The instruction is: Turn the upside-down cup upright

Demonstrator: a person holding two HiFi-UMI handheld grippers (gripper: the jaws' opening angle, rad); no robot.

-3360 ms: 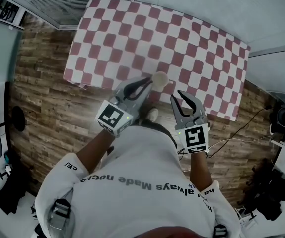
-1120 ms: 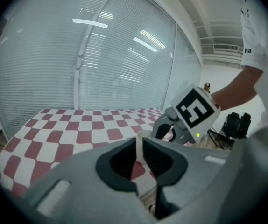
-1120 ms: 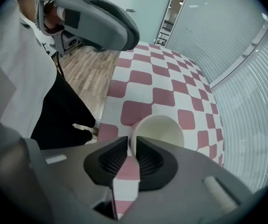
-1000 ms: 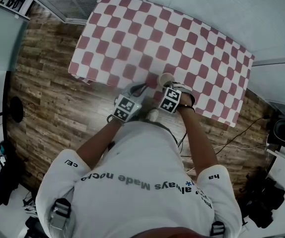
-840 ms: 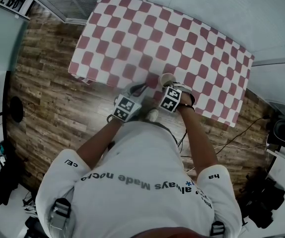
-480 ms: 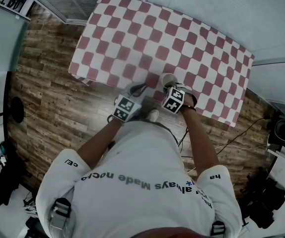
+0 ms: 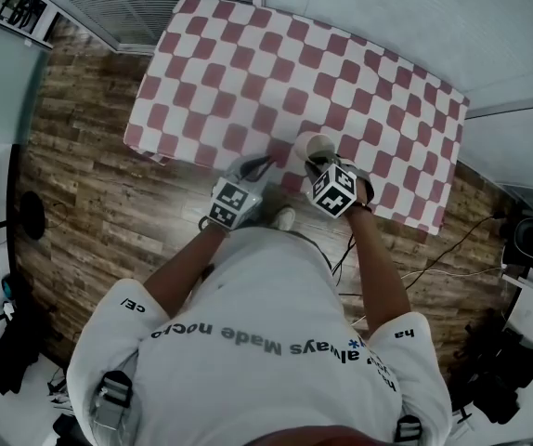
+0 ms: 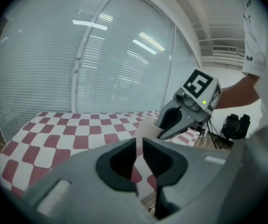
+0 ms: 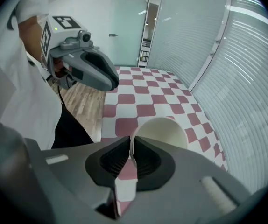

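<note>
The right gripper (image 9: 130,146) is clenched on the thin rim wall of the pale cup (image 9: 164,133). It holds the cup tilted over the near part of the checkered table (image 7: 229,54). The cup looks light, thin-walled and easily crushed, so a gentle pinch at the rim should be enough. Just to the left, the left gripper (image 8: 138,148) has its jaws drawn together on nothing.

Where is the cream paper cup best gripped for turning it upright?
At the rim, pinching the thin wall from the person's side: the cream paper cup presents its open edge toward the right gripper, which is shut on that wall.
</note>
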